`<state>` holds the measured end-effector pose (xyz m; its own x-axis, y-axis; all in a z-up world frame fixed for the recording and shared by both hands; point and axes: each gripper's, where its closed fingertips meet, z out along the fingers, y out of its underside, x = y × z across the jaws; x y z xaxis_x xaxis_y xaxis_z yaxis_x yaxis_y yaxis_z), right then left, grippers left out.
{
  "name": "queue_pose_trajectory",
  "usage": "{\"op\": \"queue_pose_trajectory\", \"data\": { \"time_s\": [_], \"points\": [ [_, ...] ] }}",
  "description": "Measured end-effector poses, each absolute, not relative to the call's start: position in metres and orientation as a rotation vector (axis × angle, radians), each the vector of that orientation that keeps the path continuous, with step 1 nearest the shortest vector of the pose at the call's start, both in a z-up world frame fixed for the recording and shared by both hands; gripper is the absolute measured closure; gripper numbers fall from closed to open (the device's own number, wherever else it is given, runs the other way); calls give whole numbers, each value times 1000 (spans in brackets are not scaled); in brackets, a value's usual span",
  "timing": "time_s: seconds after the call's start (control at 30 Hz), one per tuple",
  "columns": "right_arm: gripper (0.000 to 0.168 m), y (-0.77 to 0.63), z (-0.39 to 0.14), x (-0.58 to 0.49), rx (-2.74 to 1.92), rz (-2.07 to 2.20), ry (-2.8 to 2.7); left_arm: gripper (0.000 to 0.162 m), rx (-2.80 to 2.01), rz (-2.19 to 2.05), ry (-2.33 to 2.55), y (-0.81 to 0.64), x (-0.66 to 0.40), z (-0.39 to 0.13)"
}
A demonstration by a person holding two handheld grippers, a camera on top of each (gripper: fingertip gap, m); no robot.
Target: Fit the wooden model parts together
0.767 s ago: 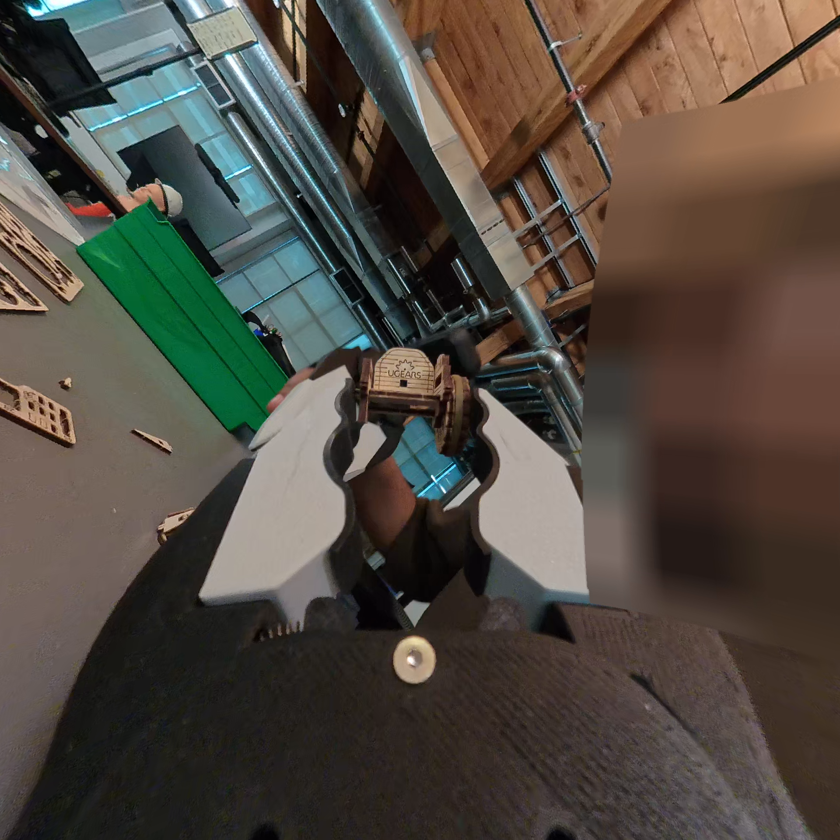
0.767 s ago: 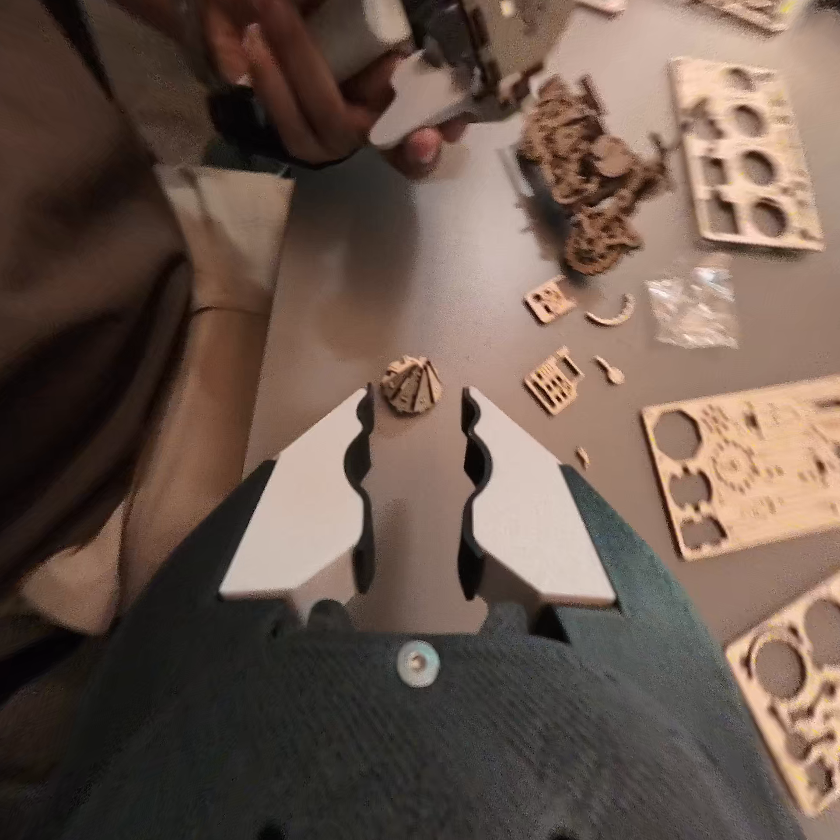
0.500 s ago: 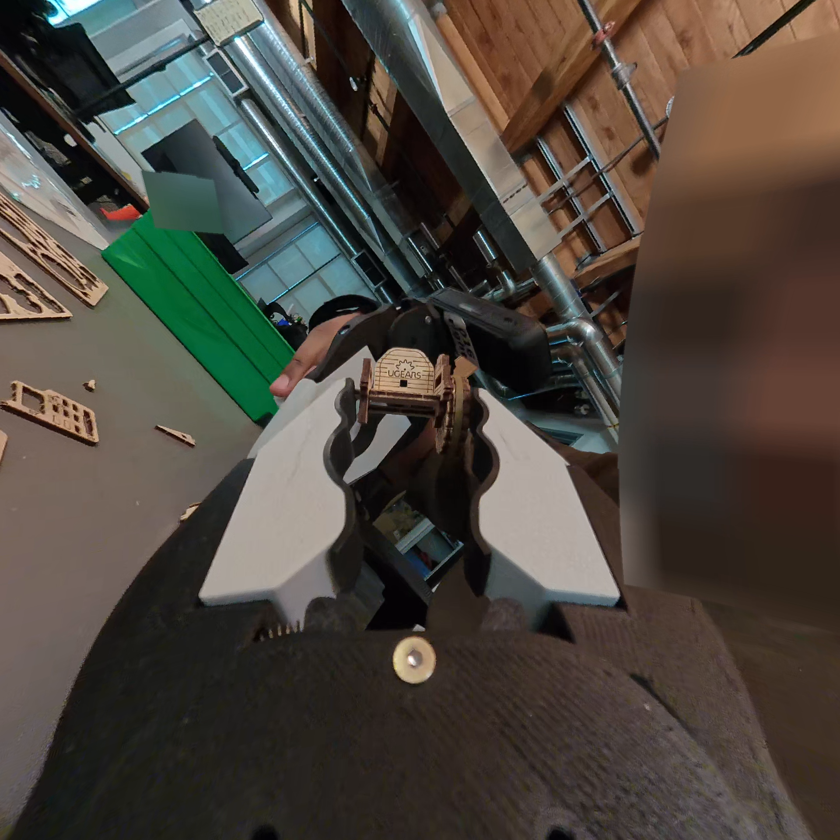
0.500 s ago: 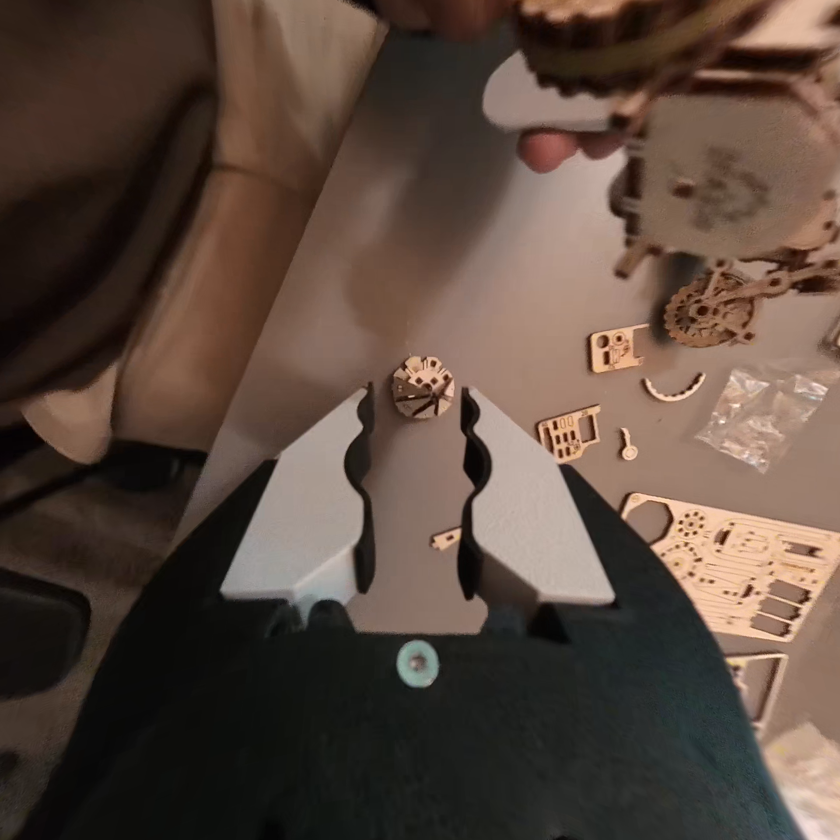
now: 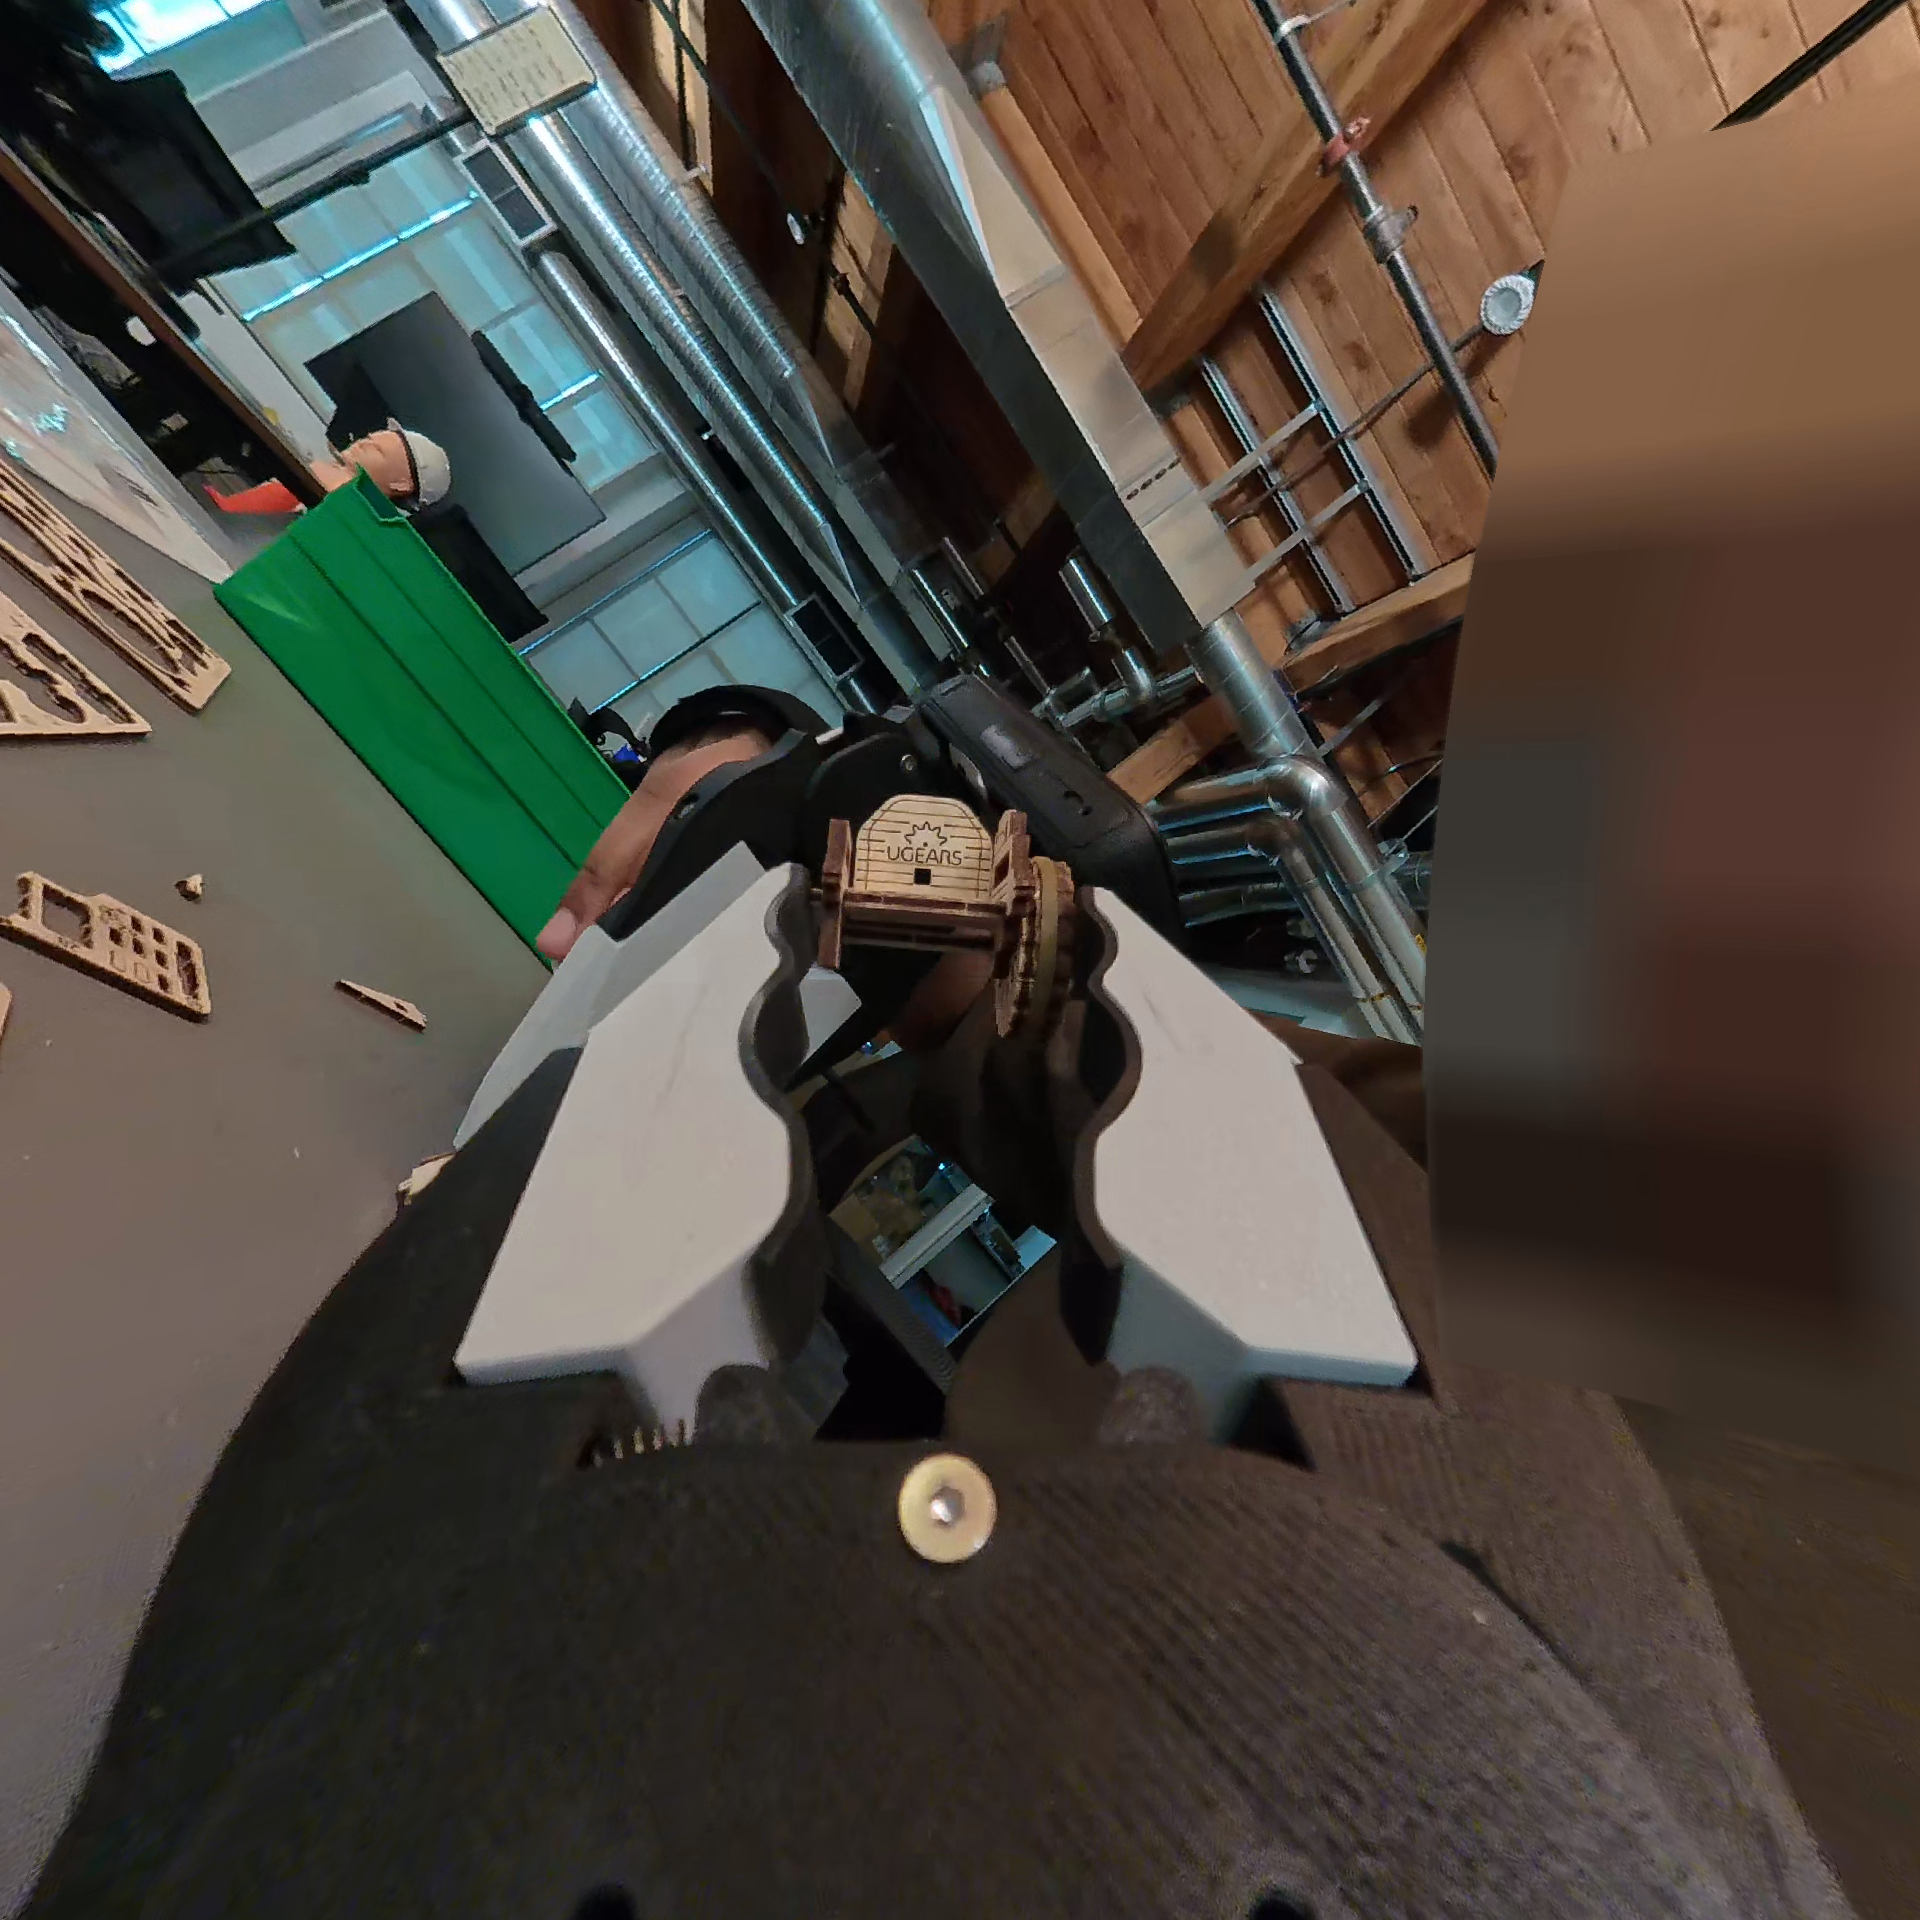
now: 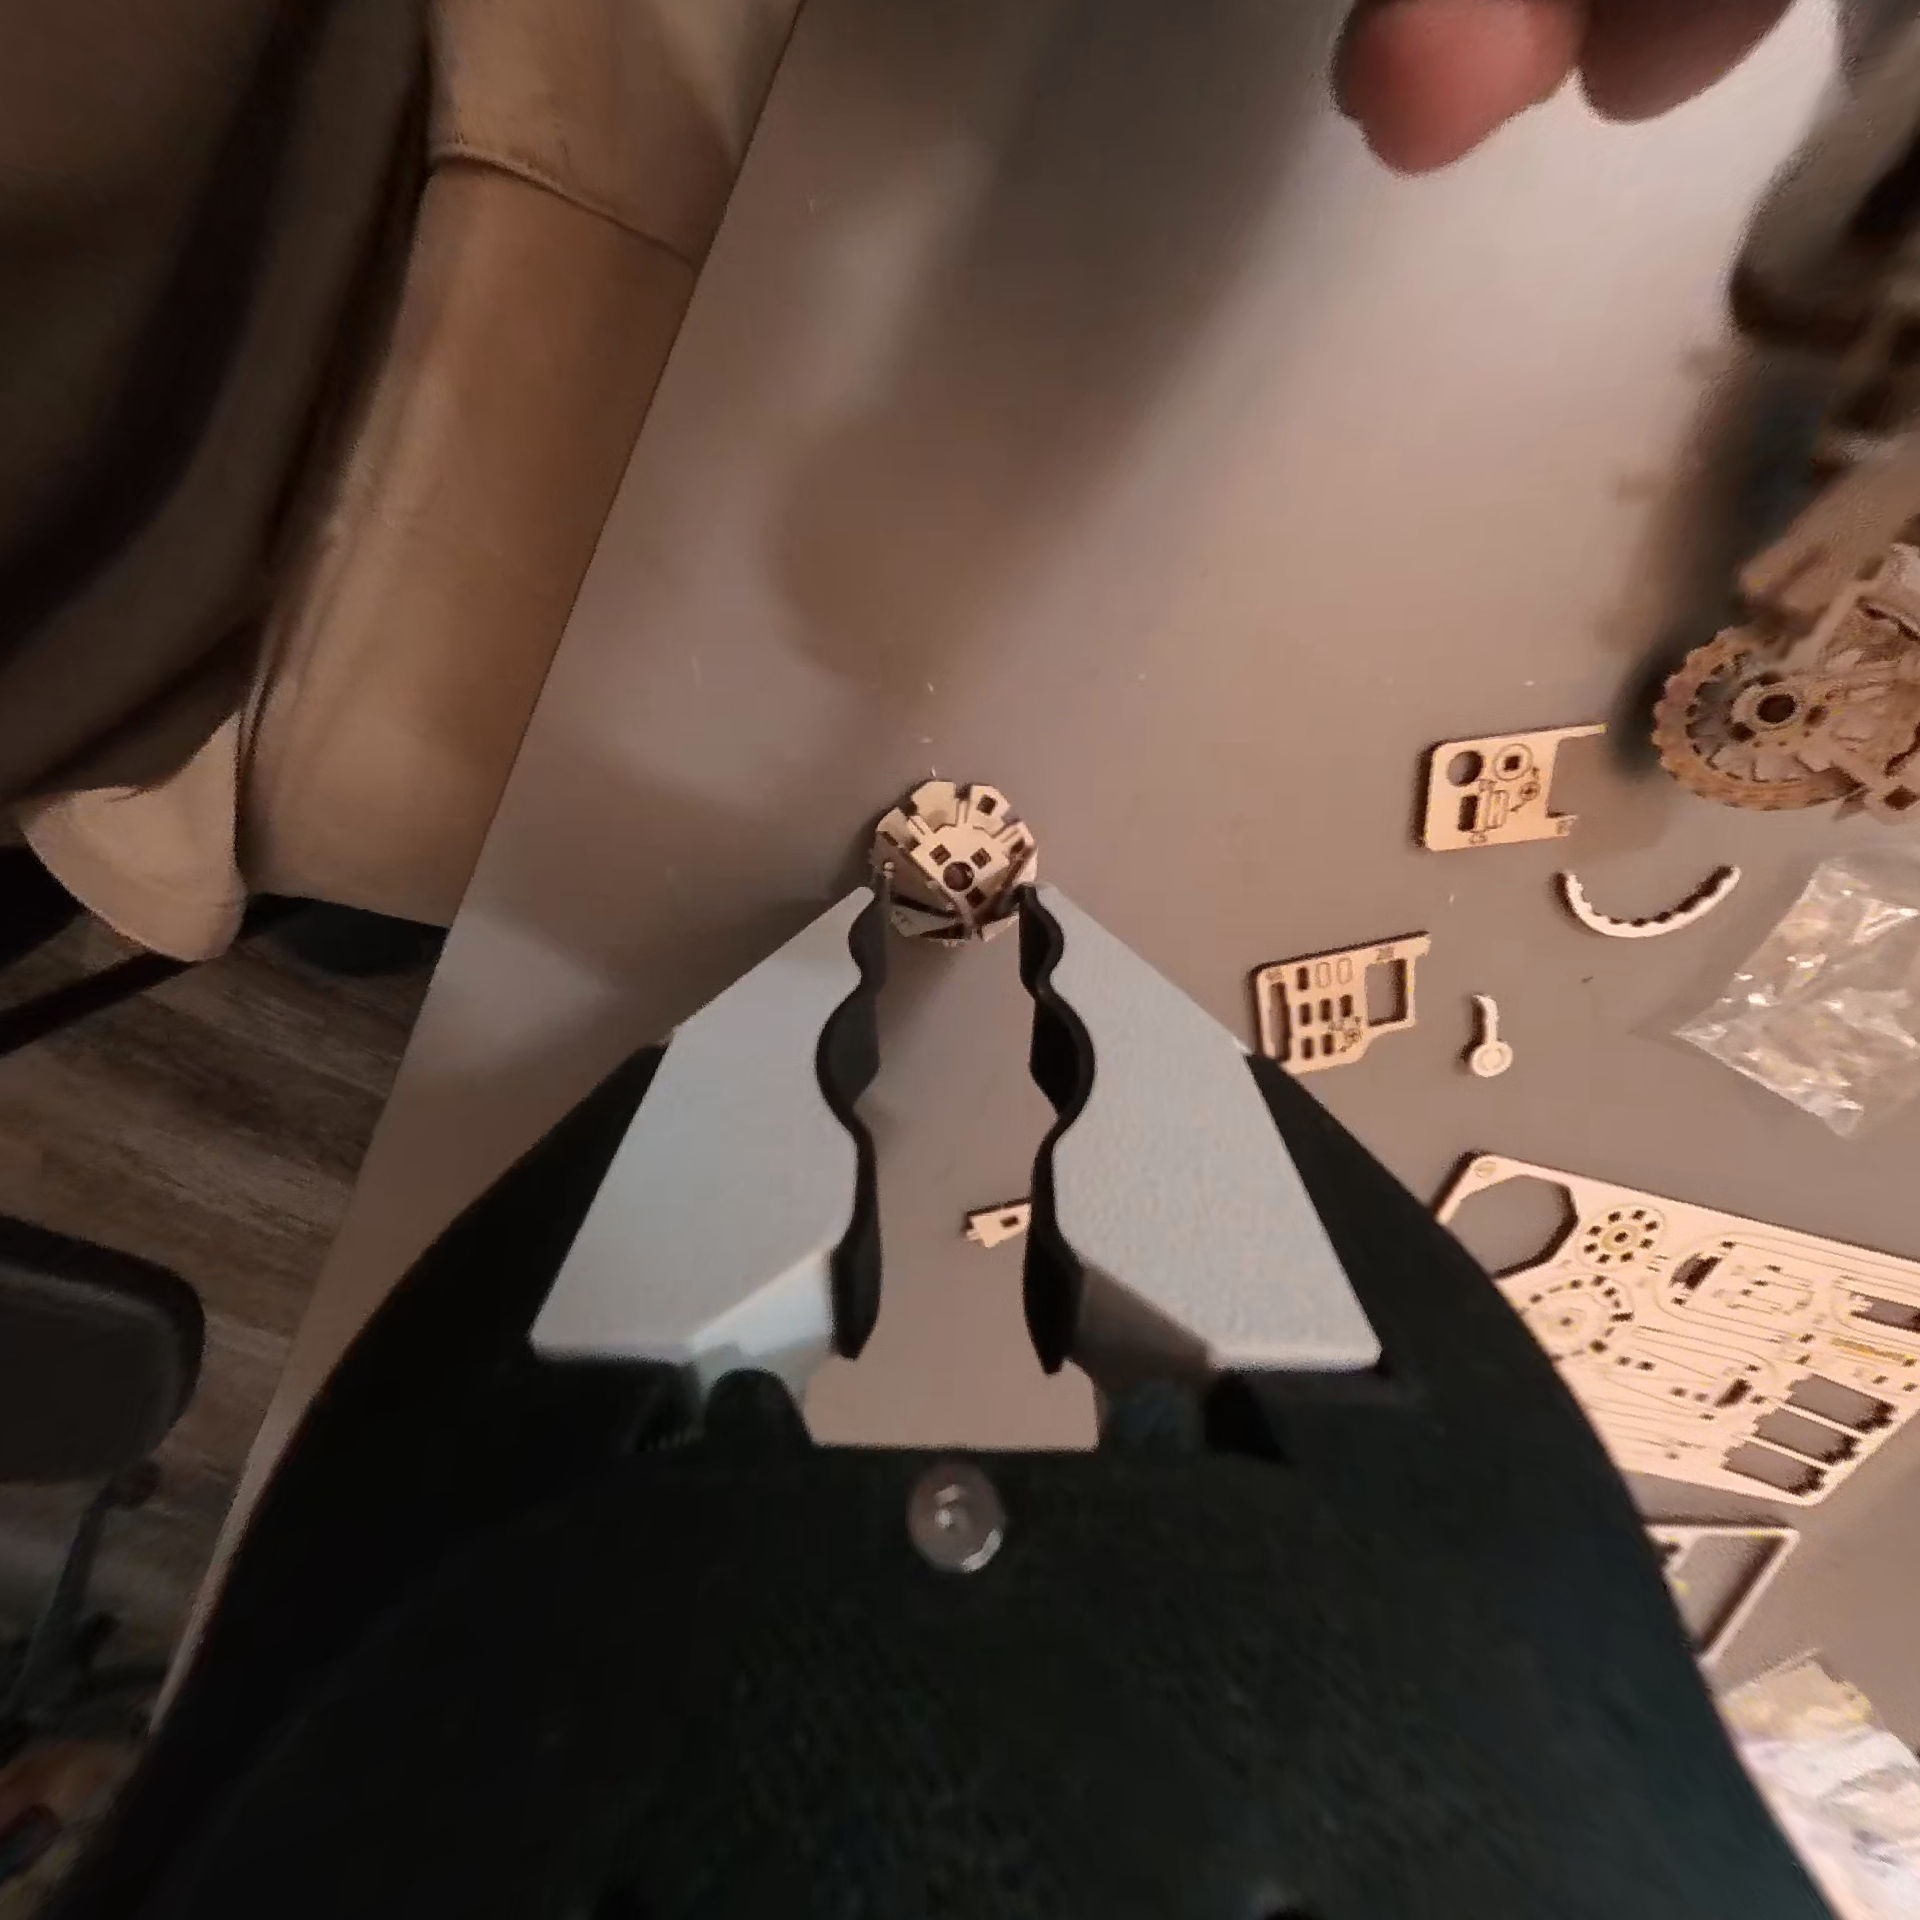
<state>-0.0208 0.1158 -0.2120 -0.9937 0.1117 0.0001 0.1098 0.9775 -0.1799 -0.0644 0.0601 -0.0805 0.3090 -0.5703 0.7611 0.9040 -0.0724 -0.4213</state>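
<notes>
My left gripper (image 5: 935, 935) is shut on a small wooden model assembly (image 5: 920, 899) with a gear (image 5: 1039, 935) on its right side, held up in the air. My right gripper (image 6: 954, 909) is down at the grey table (image 6: 1143, 520), its tips closed against the sides of a small round wooden part (image 6: 956, 868) that lies near the table's left edge. The held assembly shows as a blur at the upper right of the right wrist view (image 6: 1829, 436), under a hand's fingertips (image 6: 1455, 83).
Loose cut-outs (image 6: 1335, 1003), a curved toothed strip (image 6: 1647, 920), a clear plastic bag (image 6: 1808, 997), a gear assembly (image 6: 1766, 717) and punched wooden sheets (image 6: 1714, 1340) lie to the right. A green bin (image 5: 416, 675) stands at the table's far side. A person's tan sleeve (image 6: 416, 468) is at the left.
My right gripper has dropped towards the round wooden part and its jaws have narrowed around it. My left gripper keeps its hold on the assembly, which has swung out to the right in the right wrist view.
</notes>
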Motion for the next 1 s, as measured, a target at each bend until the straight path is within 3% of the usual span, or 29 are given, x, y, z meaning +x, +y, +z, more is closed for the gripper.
{"op": "queue_pose_trajectory", "data": {
  "time_s": [0.03, 0.2, 0.53, 0.73, 1.0],
  "points": [
    [145, 116, -211, -22, -211, 307, -3104, 115, -1064, -1272, -406, 60, -65, -81],
    [145, 111, -189, -40, -544, 663, -2855, 115, -1046, -1240, -438, 59, -74, -81],
    [146, 115, -119, -44, -1379, 1639, -1824, 115, -1055, -1126, -514, 60, -94, -90],
    [147, 124, -83, -21, -1462, 2267, -1312, 115, -1101, -1140, -471, 65, -79, -91],
    [146, 107, -64, -2, -1285, 2621, -1294, 115, -1160, -1135, -402, 70, -59, -90]
  ]
}}
